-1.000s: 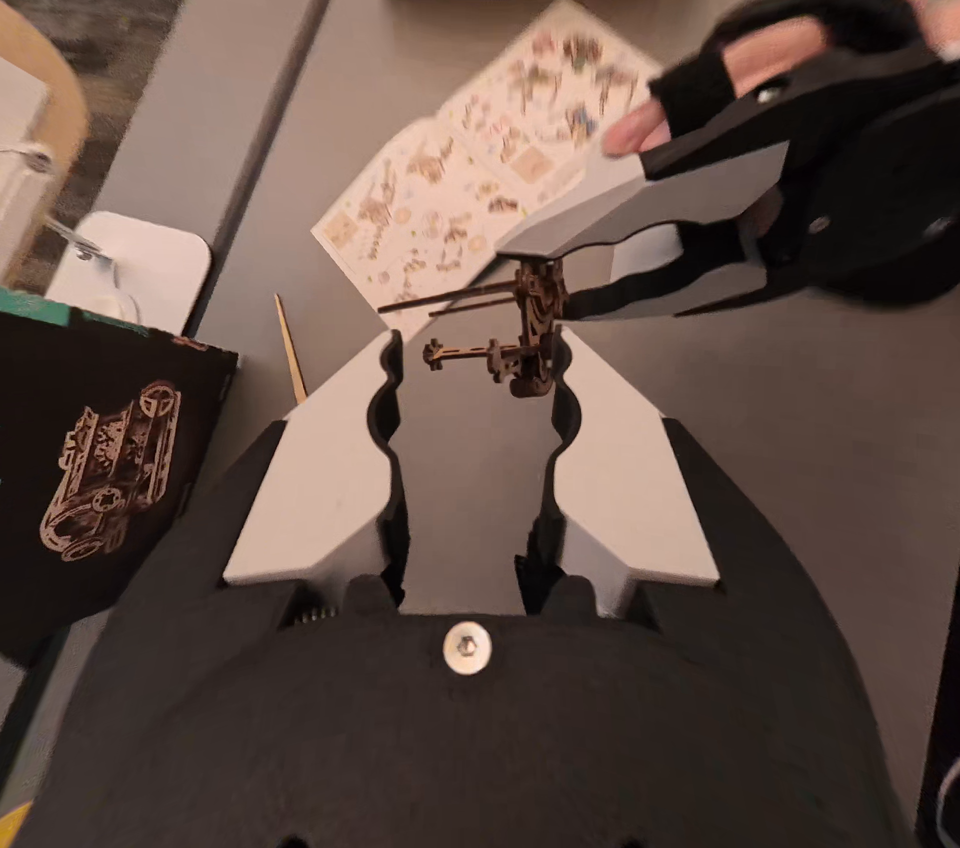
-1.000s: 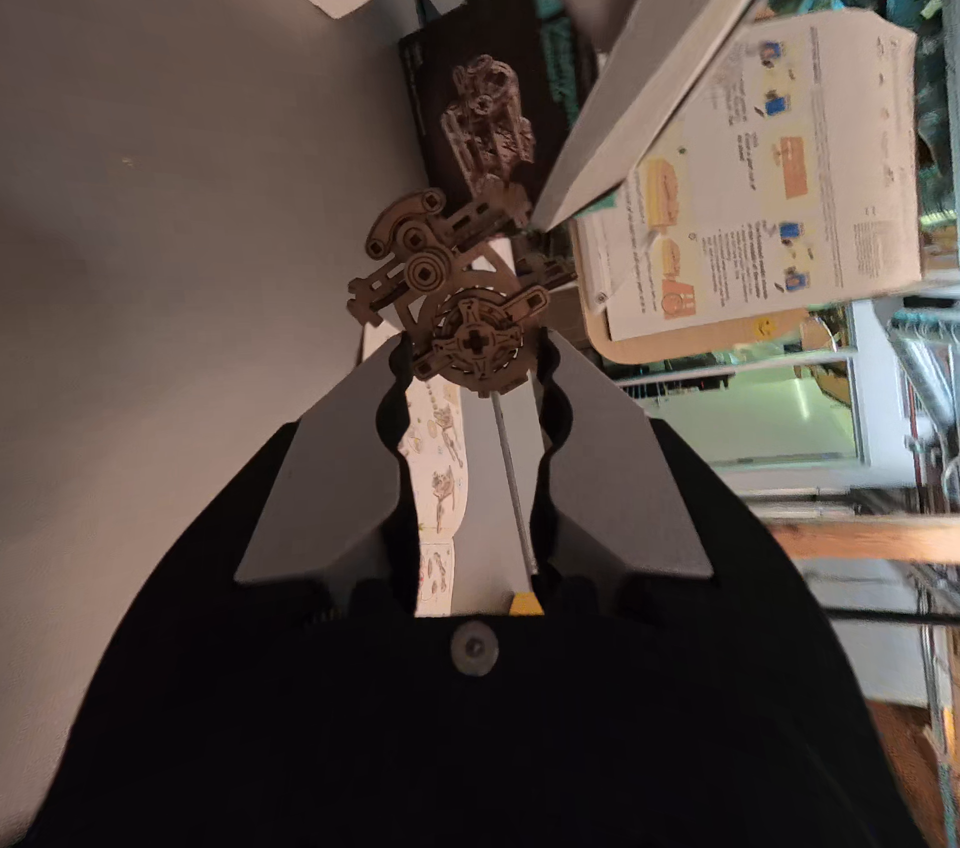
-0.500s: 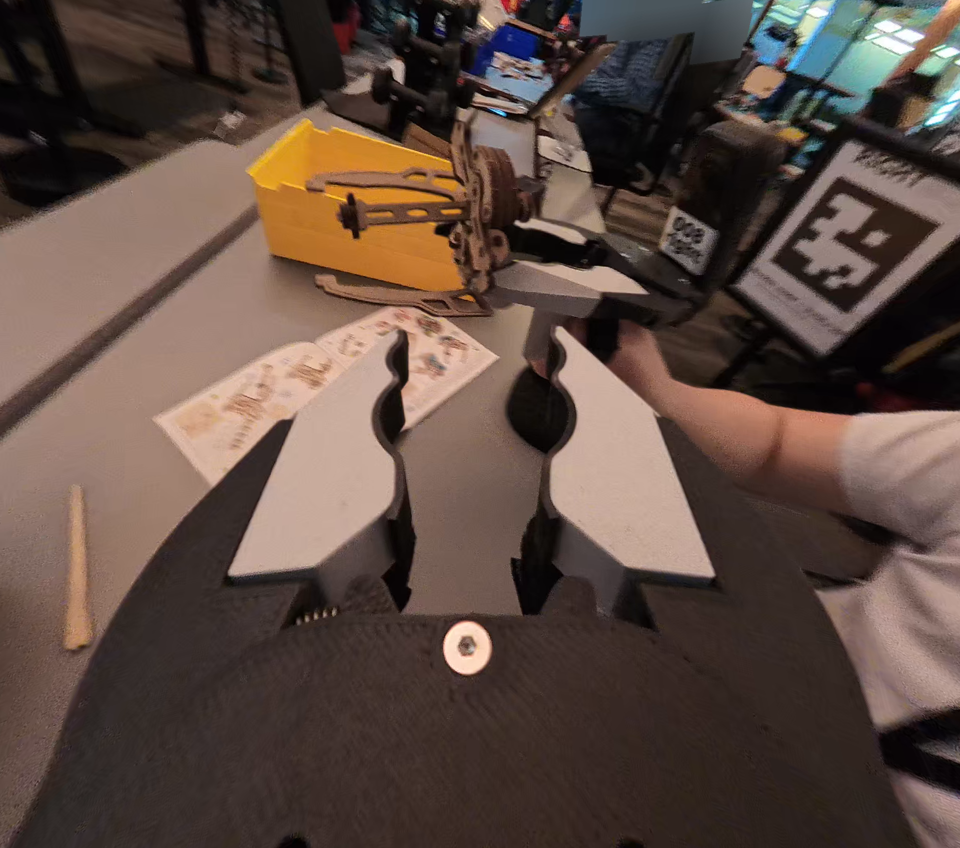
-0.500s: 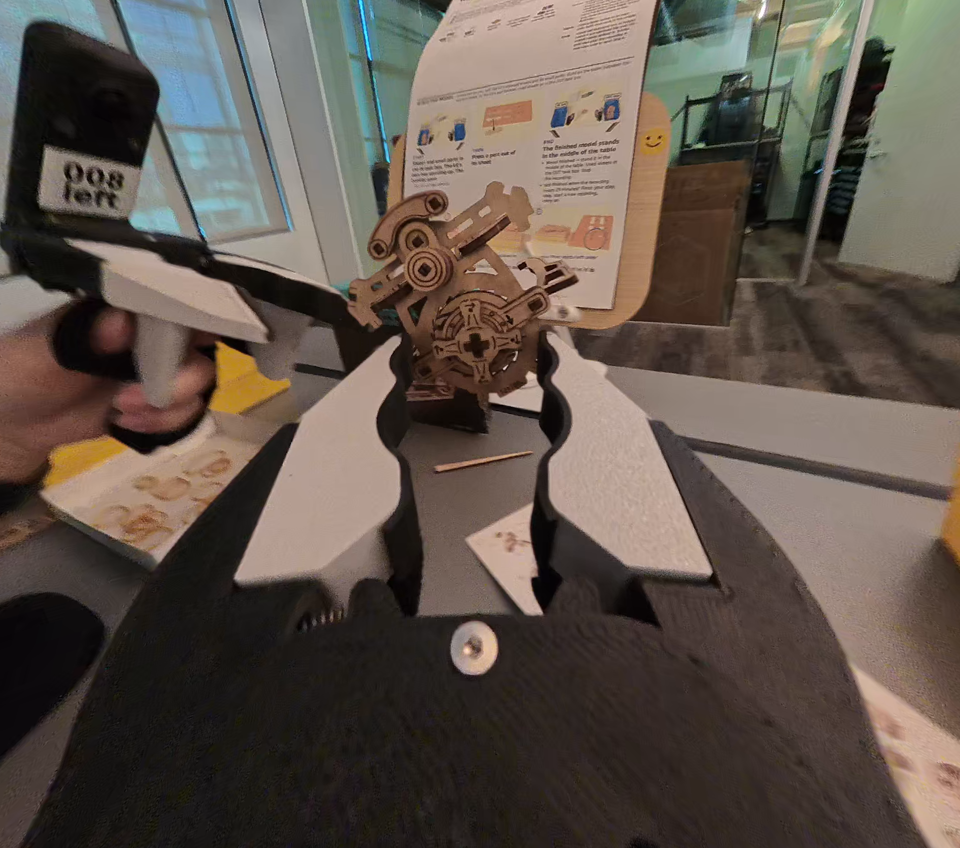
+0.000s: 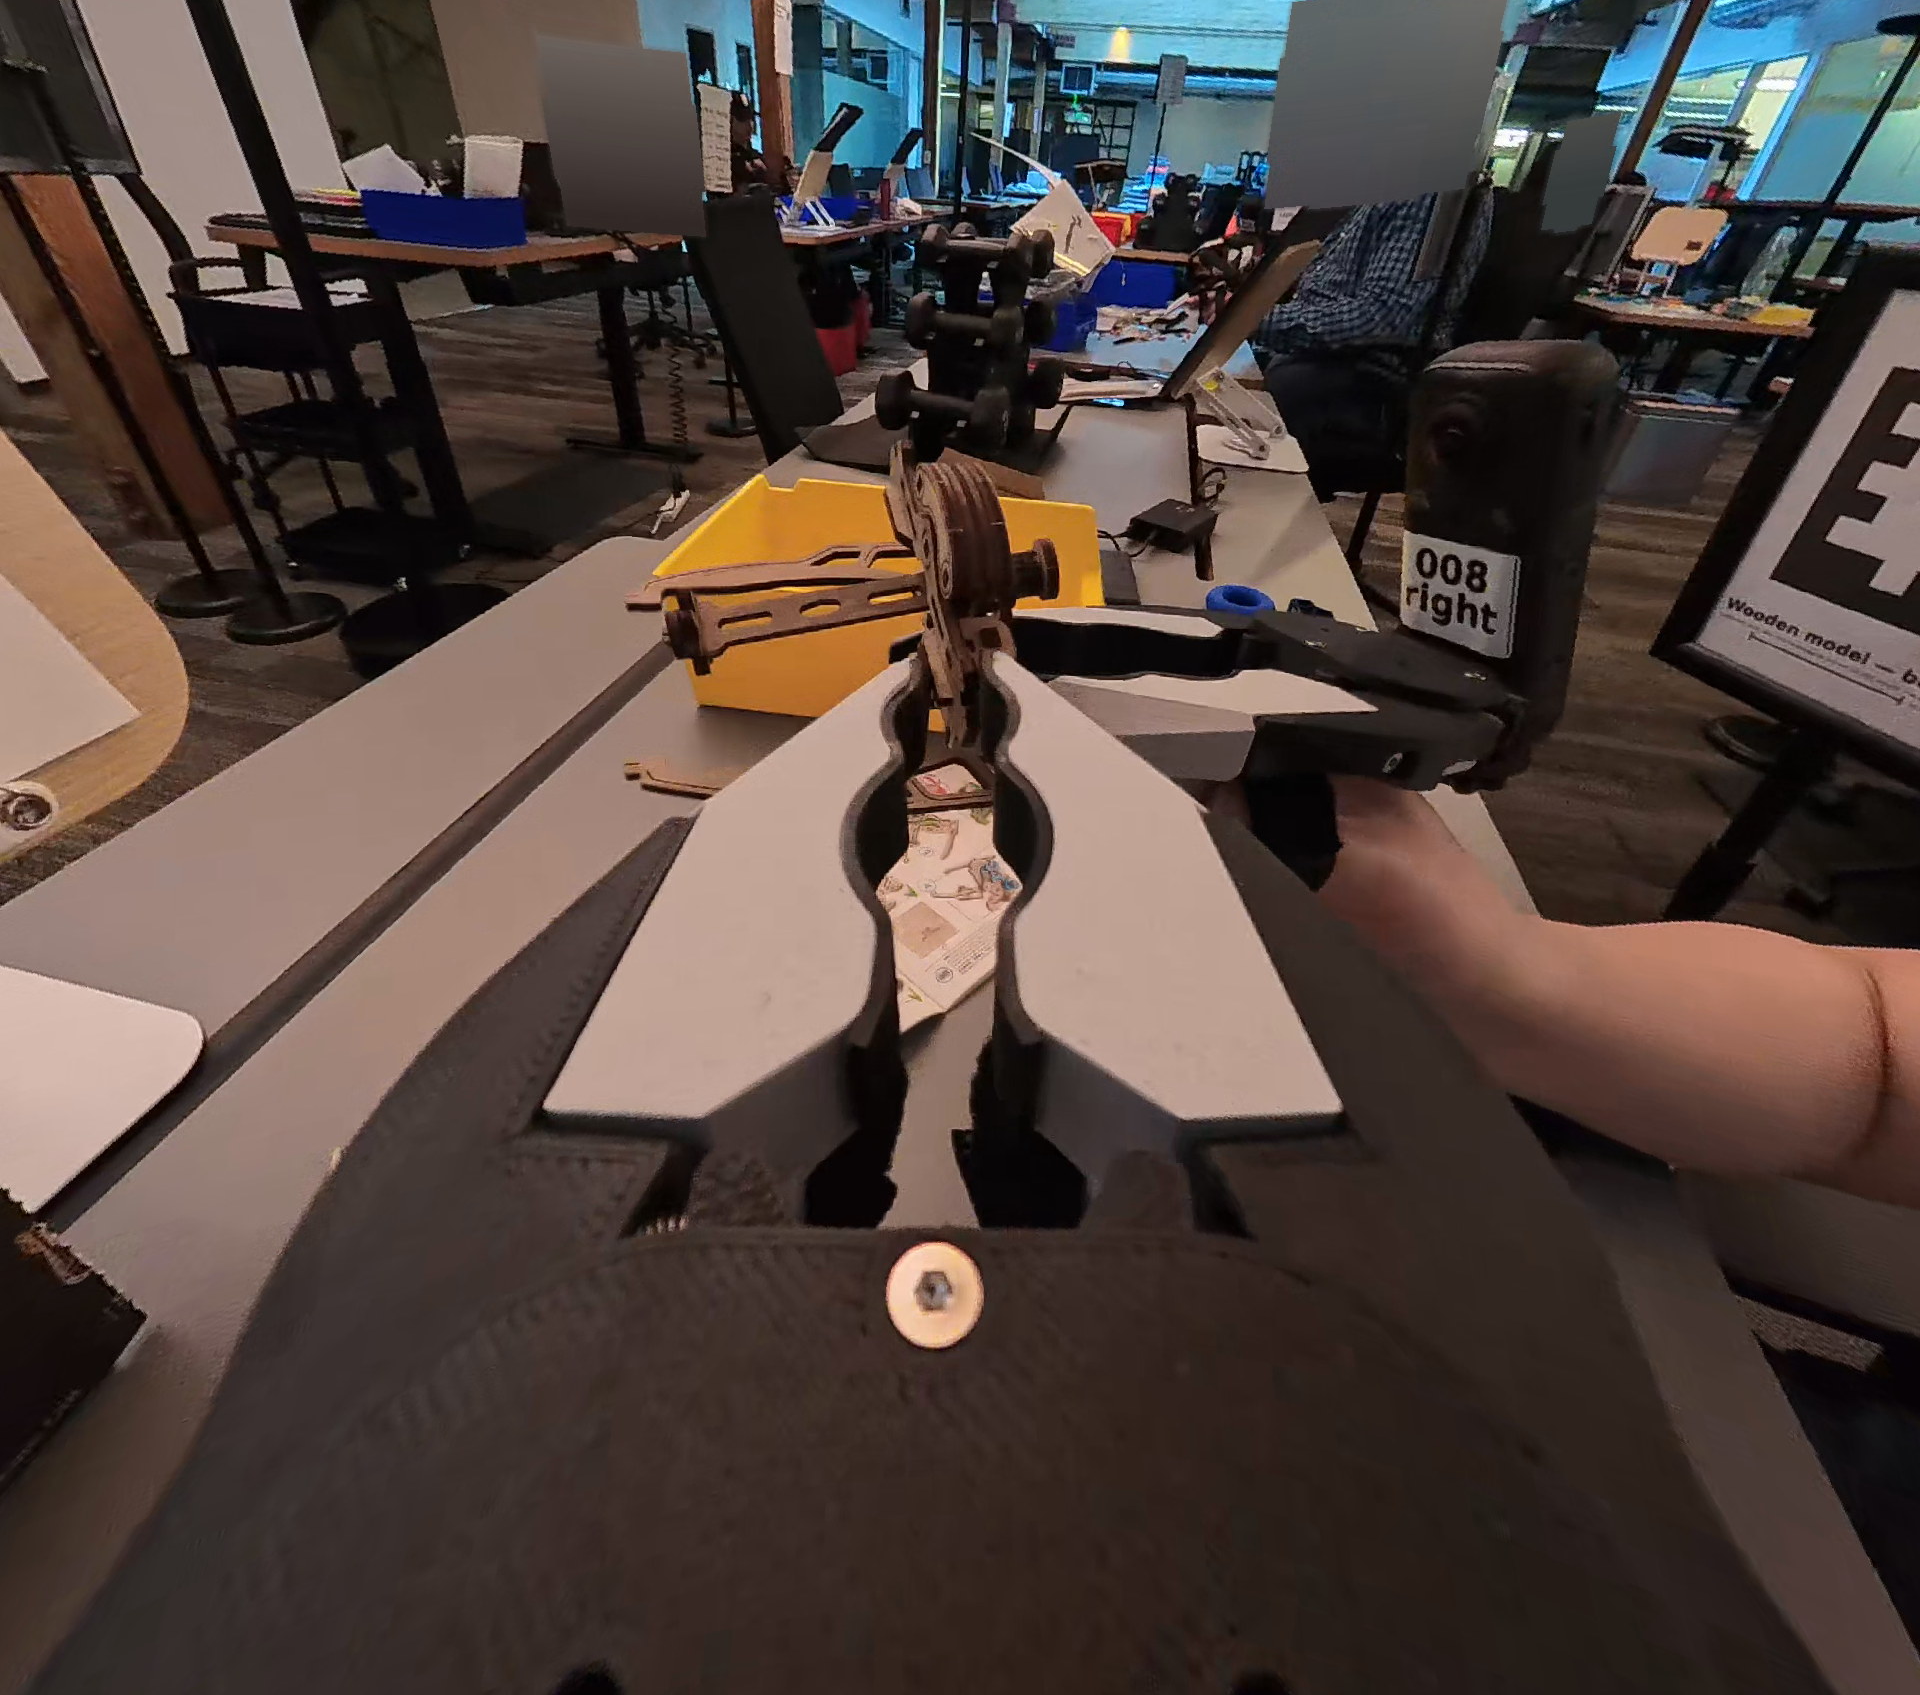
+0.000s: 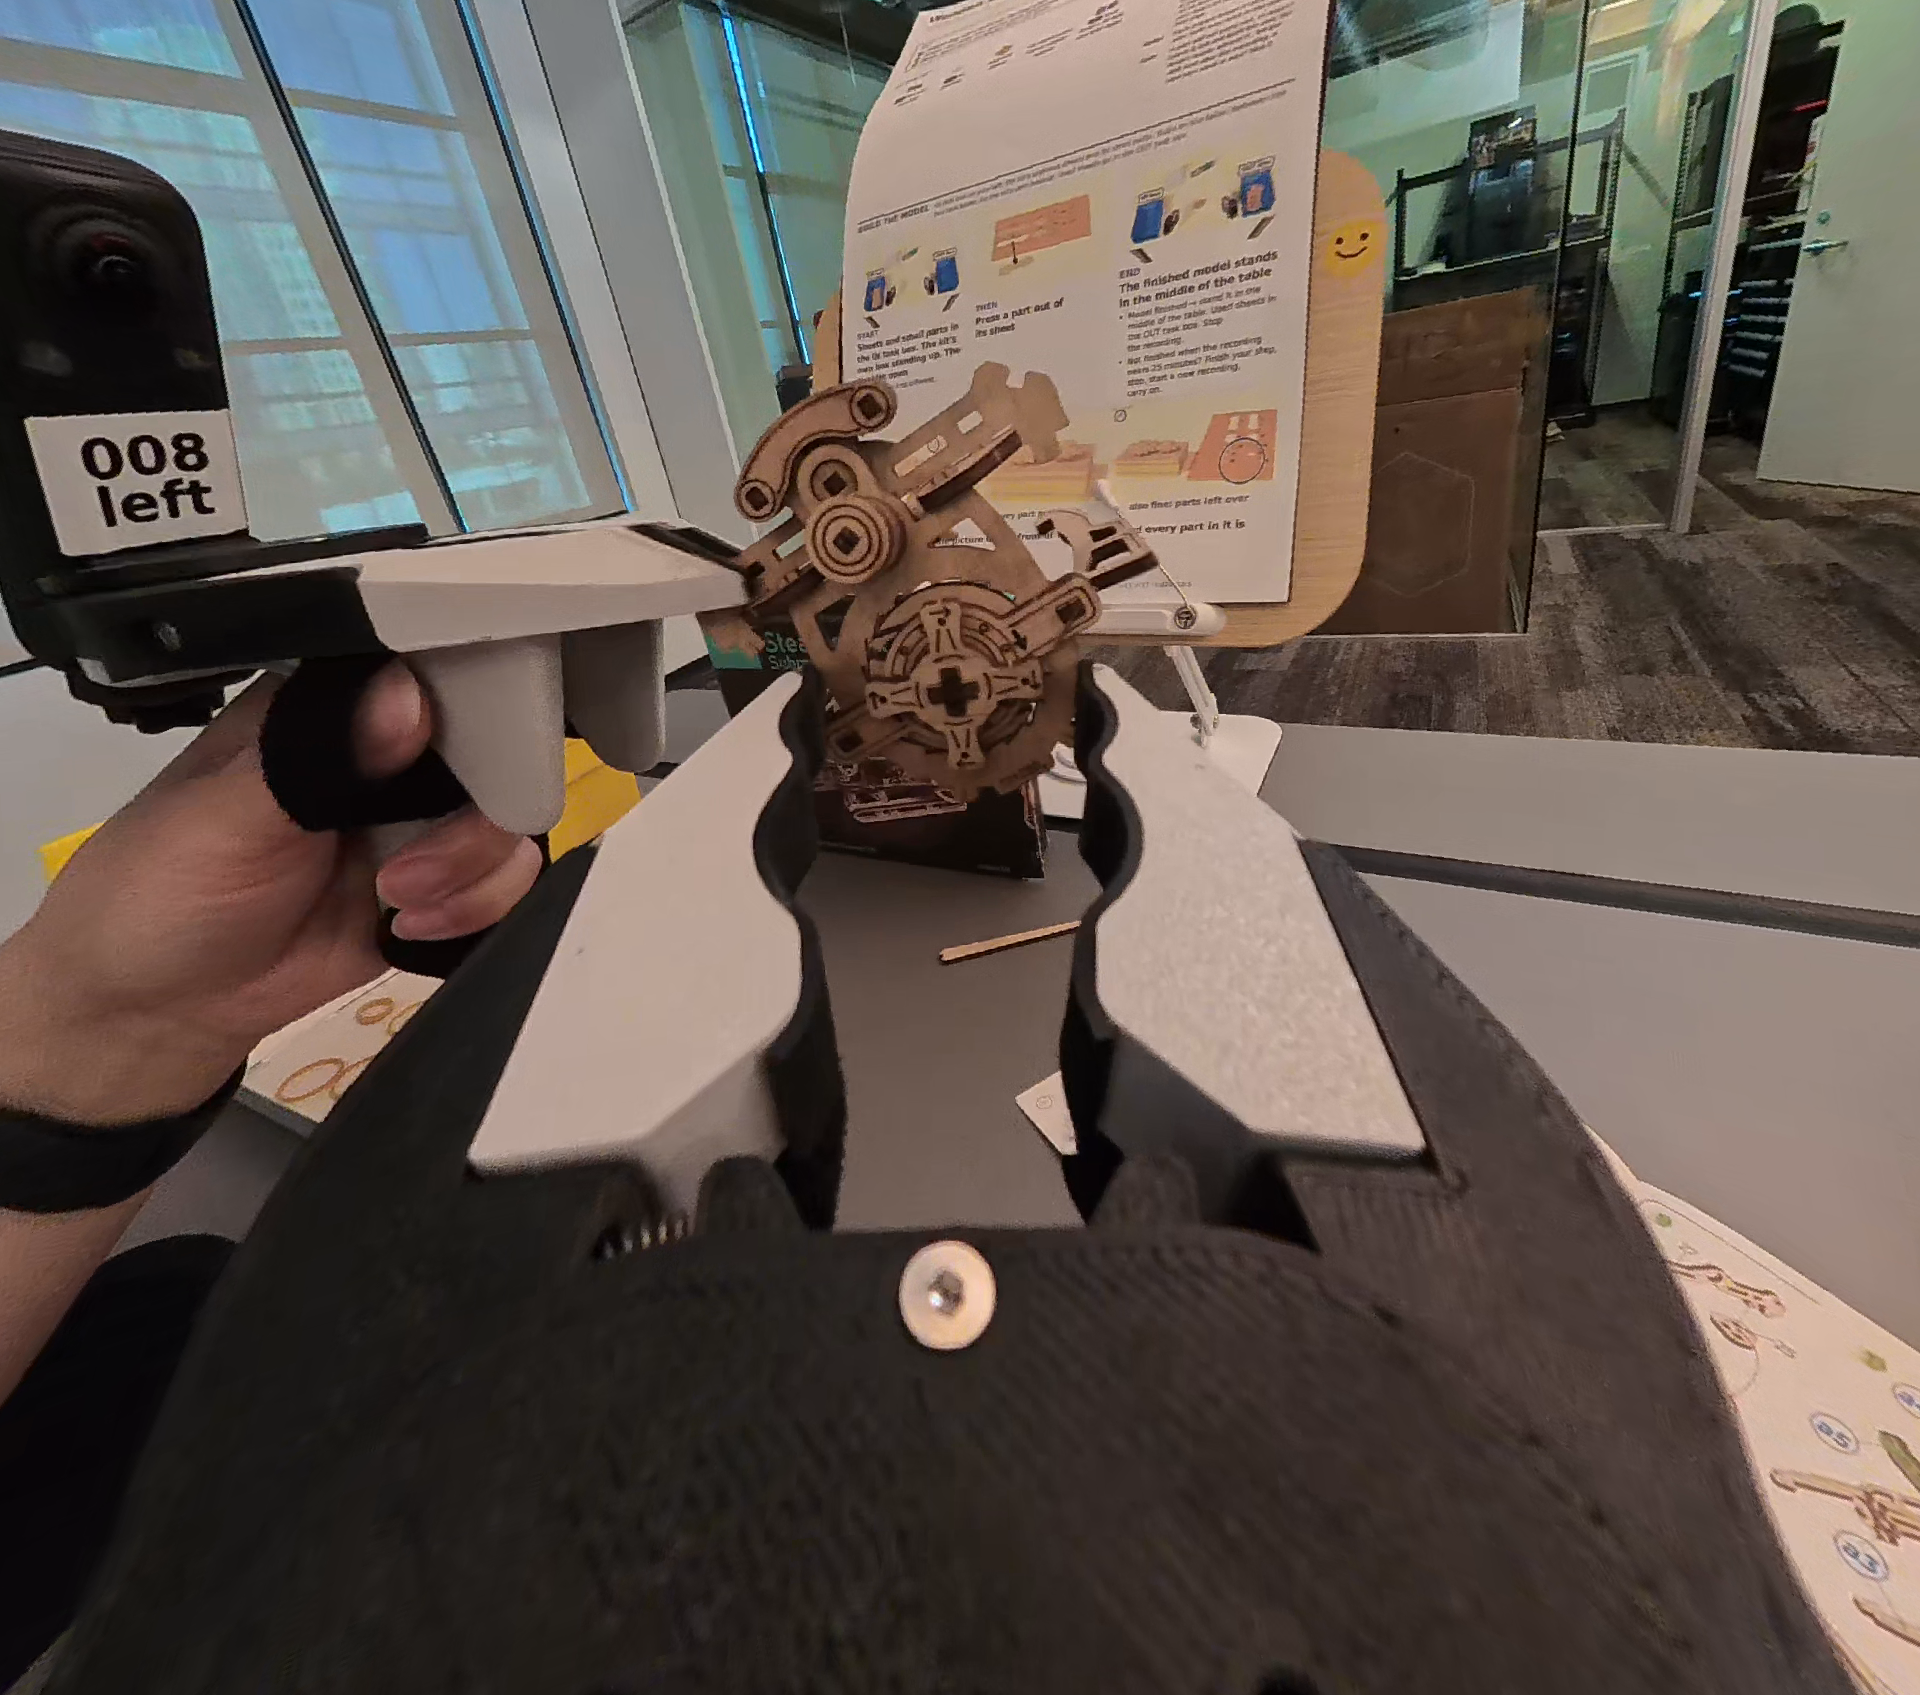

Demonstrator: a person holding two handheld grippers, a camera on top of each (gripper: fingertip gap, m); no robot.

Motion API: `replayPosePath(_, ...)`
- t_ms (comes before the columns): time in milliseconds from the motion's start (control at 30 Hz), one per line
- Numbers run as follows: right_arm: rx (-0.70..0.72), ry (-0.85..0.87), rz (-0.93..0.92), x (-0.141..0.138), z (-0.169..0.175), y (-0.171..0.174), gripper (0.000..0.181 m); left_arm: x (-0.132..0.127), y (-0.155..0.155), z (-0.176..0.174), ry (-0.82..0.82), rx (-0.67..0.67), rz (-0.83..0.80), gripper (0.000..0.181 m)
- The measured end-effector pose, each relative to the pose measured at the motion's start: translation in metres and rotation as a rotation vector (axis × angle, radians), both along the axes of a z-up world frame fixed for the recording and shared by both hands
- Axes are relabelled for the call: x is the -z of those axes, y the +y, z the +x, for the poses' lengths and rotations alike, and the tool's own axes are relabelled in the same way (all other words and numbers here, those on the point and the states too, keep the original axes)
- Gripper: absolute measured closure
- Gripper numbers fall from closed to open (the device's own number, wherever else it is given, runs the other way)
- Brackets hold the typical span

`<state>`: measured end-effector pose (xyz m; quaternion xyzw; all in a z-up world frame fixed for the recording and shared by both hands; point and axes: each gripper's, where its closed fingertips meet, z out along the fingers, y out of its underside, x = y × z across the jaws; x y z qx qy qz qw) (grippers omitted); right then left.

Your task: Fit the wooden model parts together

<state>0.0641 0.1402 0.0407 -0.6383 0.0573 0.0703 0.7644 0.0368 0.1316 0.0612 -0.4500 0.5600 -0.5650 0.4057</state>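
A brown wooden model [image 6: 935, 606], made of stacked gear discs, a cross hub and slotted arms, is held up above the grey table [image 6: 1558, 1001]. My right gripper [image 6: 942, 695] is shut on its round lower disc. My left gripper [image 5: 951, 689] is shut on the model's [image 5: 951, 544] thin bottom edge, with long slotted arms sticking out to the left. In the right wrist view the left gripper [image 6: 732, 580] comes in from the left and meets the model's side. In the left wrist view the right gripper [image 5: 1023, 674] comes in from the right.
A yellow bin [image 5: 790, 596] stands behind the model, with a loose wooden piece [image 5: 675, 778] in front of it. An instruction booklet [image 5: 945, 907] lies under the grippers. A thin wooden stick [image 6: 1008, 941], a black kit box [image 6: 935, 824] and an upright instruction sheet [image 6: 1091, 295] are opposite. Both grippers' tips are close together, under 4 cm apart.
My left gripper was open and short of the model half a second ago; it has moved forward and shut on the model's bottom edge. The right gripper keeps its hold.
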Motion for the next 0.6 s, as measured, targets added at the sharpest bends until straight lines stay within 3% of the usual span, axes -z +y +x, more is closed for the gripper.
replayPosePath(267,-0.009,0.053,-0.028,0.011,-0.002,0.008,0.137,0.008,0.013,0.003,0.041,-0.093,0.043,0.178)
replayPosePath(333,-0.018,0.033,-0.032,0.013,-0.004,0.008,0.129,0.010,0.015,0.001,0.064,-0.079,0.045,0.178)
replayPosePath(400,0.020,-0.030,-0.034,0.013,0.000,0.003,0.116,0.012,0.020,-0.003,0.094,-0.074,0.038,0.178)
replayPosePath(600,-0.021,-0.331,0.035,-0.011,-0.016,-0.019,0.115,0.008,0.030,-0.019,0.150,-0.008,-0.027,0.179)
